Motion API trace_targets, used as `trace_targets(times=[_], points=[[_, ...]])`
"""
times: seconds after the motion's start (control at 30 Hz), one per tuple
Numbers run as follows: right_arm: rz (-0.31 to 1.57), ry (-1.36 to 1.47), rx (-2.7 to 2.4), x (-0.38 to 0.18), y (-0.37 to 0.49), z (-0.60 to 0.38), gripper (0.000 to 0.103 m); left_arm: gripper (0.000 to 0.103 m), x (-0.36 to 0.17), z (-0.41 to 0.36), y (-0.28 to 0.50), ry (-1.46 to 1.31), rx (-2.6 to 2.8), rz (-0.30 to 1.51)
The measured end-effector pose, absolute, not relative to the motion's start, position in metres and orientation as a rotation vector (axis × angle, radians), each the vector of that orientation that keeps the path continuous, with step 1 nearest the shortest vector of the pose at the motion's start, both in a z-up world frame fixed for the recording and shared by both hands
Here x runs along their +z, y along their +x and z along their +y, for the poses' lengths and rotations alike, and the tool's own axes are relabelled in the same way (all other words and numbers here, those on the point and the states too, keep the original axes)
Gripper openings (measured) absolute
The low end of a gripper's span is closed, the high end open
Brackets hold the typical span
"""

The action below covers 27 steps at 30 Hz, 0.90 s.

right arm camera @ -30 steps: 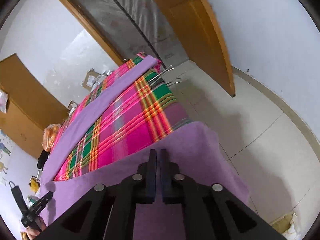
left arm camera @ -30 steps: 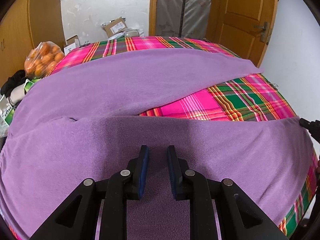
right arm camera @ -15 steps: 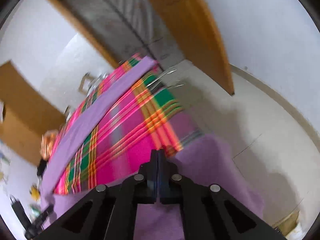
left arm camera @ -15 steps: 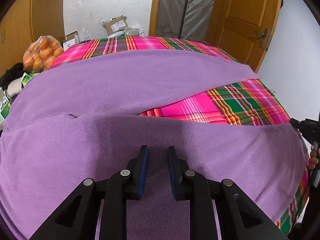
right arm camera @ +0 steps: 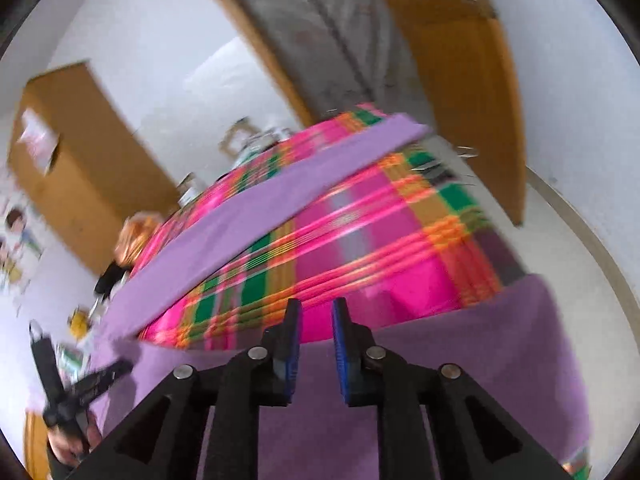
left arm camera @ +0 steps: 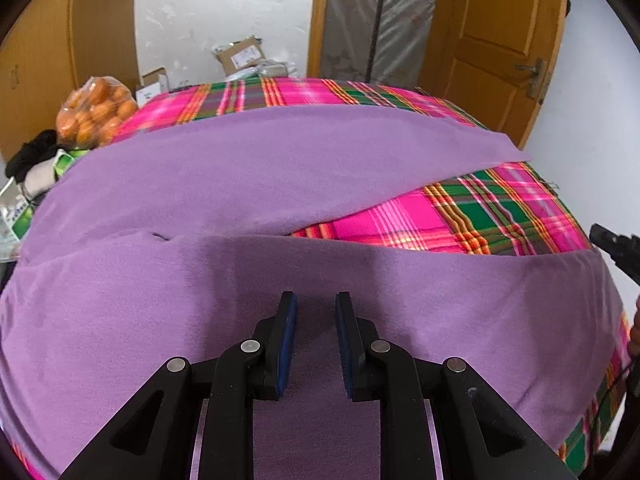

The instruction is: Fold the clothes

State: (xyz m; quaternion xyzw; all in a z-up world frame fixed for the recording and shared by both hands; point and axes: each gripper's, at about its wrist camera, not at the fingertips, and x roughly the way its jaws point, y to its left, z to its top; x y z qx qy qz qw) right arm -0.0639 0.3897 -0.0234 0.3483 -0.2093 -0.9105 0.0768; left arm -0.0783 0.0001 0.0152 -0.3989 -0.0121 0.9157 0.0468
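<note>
A large purple cloth point(left arm camera: 224, 184) lies spread over a table covered in pink and green plaid point(left arm camera: 480, 216). Its near part is folded over toward me, leaving a wedge of plaid bare at the right. My left gripper point(left arm camera: 316, 304) hovers open just above the near purple fold, nothing between its fingers. In the blurred right wrist view the right gripper point(right arm camera: 316, 308) stands open over the purple cloth's point(right arm camera: 460, 360) near right corner, with nothing between its fingers. The right gripper's tip point(left arm camera: 616, 244) shows at the left wrist view's right edge, and the left gripper point(right arm camera: 76, 384) at the other's lower left.
A bag of oranges point(left arm camera: 96, 112) and dark and white items sit at the table's far left corner. Cardboard boxes point(left arm camera: 240, 54) stand behind the table. A wooden door point(left arm camera: 500, 44) is at the far right, tiled floor point(right arm camera: 580, 240) to the right.
The right gripper was shut on the purple cloth's corner and has opened, letting it go. The right wrist view swung. The left gripper stayed open above the fold.
</note>
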Motion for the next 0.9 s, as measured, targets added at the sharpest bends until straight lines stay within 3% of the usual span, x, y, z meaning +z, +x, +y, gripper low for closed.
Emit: trace_targets(times=[0.37,0.9], points=[[-0.077,1.153,-2.651,-0.026,-0.046,0.283,0.019,0.02,0.017,-0.024,-0.073,-1.259,2.935,-0.026],[0.078,1.261,-2.675,-0.036,-0.055,0.264,0.022,0.021,0.006,-0.041,-0.076,-1.329,2.91,-0.137]])
